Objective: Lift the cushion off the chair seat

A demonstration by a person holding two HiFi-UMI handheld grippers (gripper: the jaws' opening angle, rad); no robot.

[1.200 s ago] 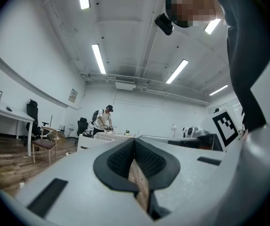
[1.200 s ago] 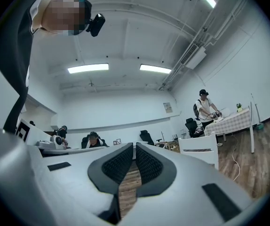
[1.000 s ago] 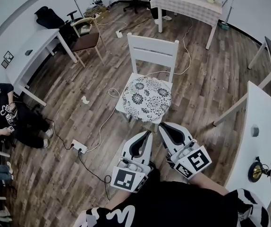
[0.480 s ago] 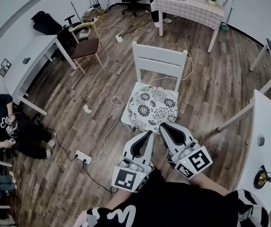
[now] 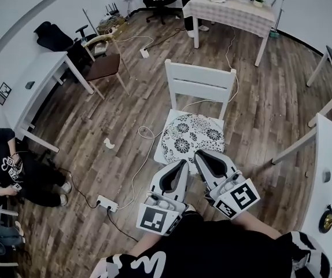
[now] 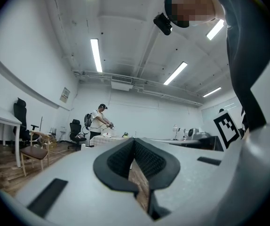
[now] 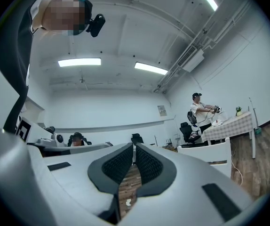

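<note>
- Room: big, white walls; dark wood-plank floor (image 5: 258, 91) fills most of the head view.
- Furniture round the edges: white desk (image 5: 36, 80) upper left, checked-cloth table (image 5: 229, 9) top centre, white table (image 5: 328, 167) right edge, wooden-seat chair (image 5: 103, 65) just beside the desk.
- White chair (image 5: 200, 83) stands centre frame, back towards the top.
- Cushion (image 5: 190, 136), white w/ black flower print, lies flat on the chair seat, centre frame, just above the gripper tips.
- Seated person (image 5: 7, 164) at the left edge; power strip (image 5: 108, 203) and cables on the floor lower left.
- Left gripper (image 5: 183, 163): jaws closed, pads meeting at the tip, nothing between them.
- Right gripper (image 5: 197, 153): jaws also closed, empty; its tip overlaps the cushion's near edge in frame, contact can't be told.
- Head view only: cushion, seat, floor layout.
- Gripper views only: ceiling strip lights (image 6: 95, 54) and a standing person (image 6: 99, 121) at the checked table.
- Left gripper view alone: the right gripper's marker cube (image 6: 226, 126), right side of frame.
- Right gripper view alone: wall AC unit (image 7: 191, 58) upper right, the chair back side-on at lower right.
</note>
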